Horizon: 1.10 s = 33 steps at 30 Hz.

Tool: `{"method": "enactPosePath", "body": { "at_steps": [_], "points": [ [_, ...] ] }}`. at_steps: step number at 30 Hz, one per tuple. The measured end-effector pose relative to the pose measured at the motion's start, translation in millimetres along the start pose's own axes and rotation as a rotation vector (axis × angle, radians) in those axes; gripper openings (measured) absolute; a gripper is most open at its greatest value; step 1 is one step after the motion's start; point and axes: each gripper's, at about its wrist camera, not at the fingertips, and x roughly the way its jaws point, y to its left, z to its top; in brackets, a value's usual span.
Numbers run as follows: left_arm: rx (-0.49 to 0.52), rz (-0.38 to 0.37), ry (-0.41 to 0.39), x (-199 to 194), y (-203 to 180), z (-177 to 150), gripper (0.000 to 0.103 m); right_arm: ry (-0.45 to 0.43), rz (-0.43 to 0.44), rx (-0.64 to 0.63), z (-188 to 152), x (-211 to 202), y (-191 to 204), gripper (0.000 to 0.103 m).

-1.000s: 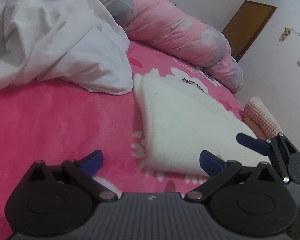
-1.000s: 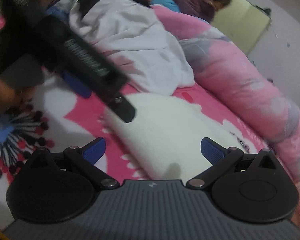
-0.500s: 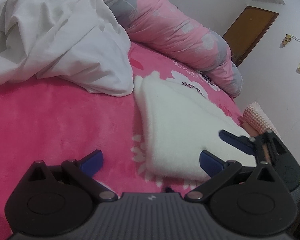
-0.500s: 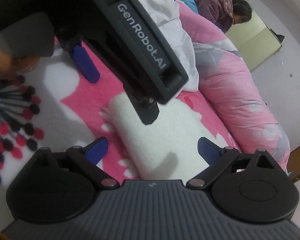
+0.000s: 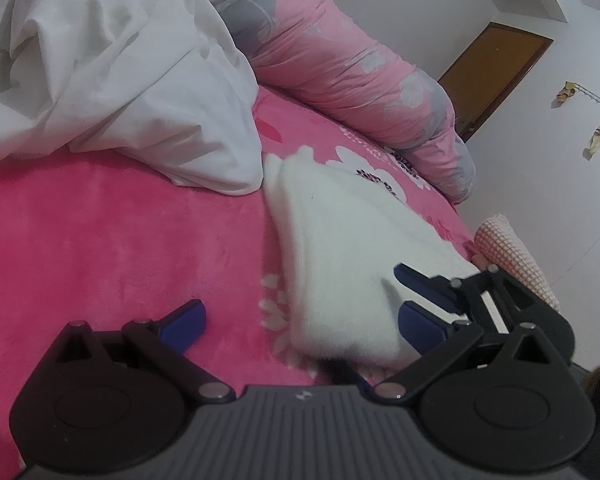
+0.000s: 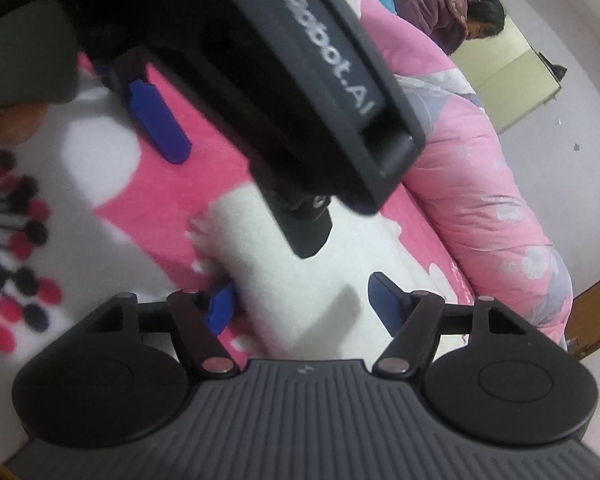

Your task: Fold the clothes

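One partial "...bot.AI" label [image 6: 336, 68]

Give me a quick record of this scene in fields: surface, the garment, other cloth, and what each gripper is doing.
surface: pink flowered blanket
garment: white fleecy cloth, folded flat on the blanket
other cloth: crumpled white sheet; rolled pink quilt
left gripper: open, garment's near edge between its fingers, not pressed
right gripper: jaws closing around the garment's near corner
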Motion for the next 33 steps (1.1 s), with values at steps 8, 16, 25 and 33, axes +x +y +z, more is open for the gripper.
{"method": "enactPosePath", "body": {
  "at_steps": [8, 16, 25, 33],
  "points": [
    [-0.033, -0.045, -0.020, -2, 2, 4, 0.099, -0.014, -0.029, 0.108, 2, 9, -12, 0.035],
    [-0.194, -0.194, -0.033, 9, 14, 20, 0.099, -0.089, -0.022, 0.440, -14, -5, -63, 0.028],
    [-0.433, -0.341, 0.068, 72, 32, 58, 0.101, -0.131, -0.003, 0.508, -33, -6, -60, 0.028],
    [-0.530, -0.356, 0.171, 108, 43, 74, 0.101, -0.159, 0.010, 0.521, -35, -3, -63, 0.028]
  ]
}}
